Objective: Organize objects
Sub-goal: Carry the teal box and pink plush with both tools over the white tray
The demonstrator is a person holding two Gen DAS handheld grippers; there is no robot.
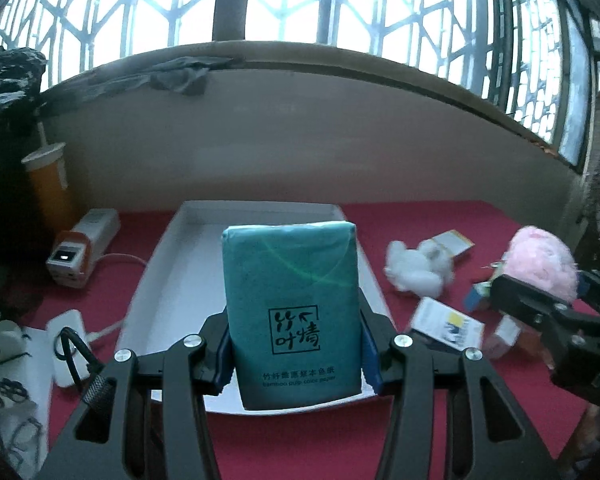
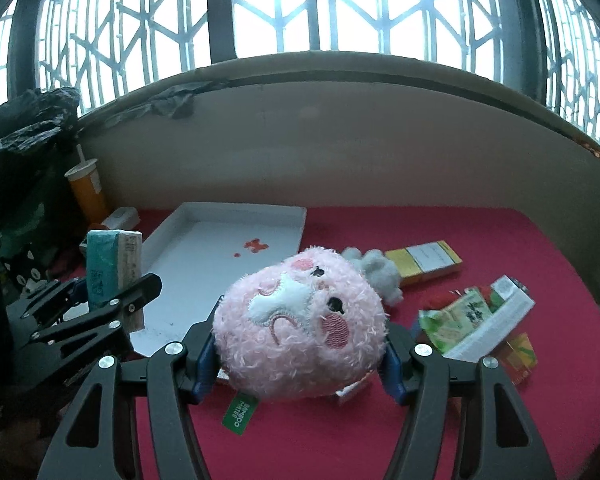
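A: Item one?
B: Left gripper [image 1: 296,354], pads pinching teal tissue pack [image 1: 292,308] by both long sides; pack upright, lifted in front of white tray [image 1: 172,268]. Tray on red tabletop [image 1: 300,440], empty but for a small red mark.

A: Item two?
B: Right gripper [image 2: 300,354], pads pressed into pink plush toy [image 2: 300,328]; face up, green tag hanging below. Held just right of the tray's near corner.

A: Loose stock?
B: White plush [image 1: 418,266], yellow box [image 2: 424,262], green packet [image 2: 456,318], all right of tray. Orange cup [image 1: 50,188] with straw at far left, by the wall.
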